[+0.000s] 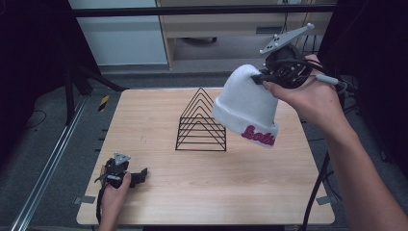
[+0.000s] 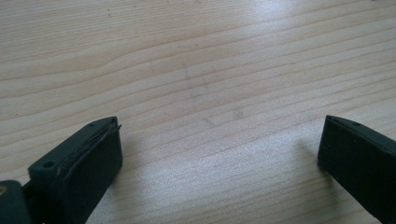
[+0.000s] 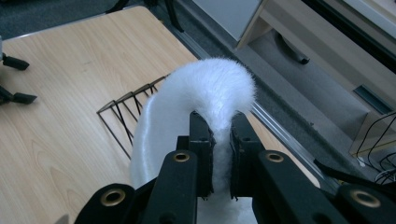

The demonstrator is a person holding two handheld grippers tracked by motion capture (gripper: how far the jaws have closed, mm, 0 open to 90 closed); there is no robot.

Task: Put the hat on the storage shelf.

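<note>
Pale wood table (image 1: 202,192) is backed by a dim room; a white beanie (image 1: 248,108) is held aloft beside the black wire rack (image 1: 202,122), pinched at its crown by the right gripper (image 3: 219,135); the left gripper (image 2: 219,149) rests released on the wood; carrying is judged under way, and lowering over the rack's peak seems called for; pink cuff lettering is only partly legible.

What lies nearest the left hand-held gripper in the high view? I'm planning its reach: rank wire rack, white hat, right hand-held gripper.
1. Wire rack, mid-table, up and right of the left hand-held gripper.
2. White hat, hanging right of the rack.
3. Right hand-held gripper, top right, pinching the hat.
</note>
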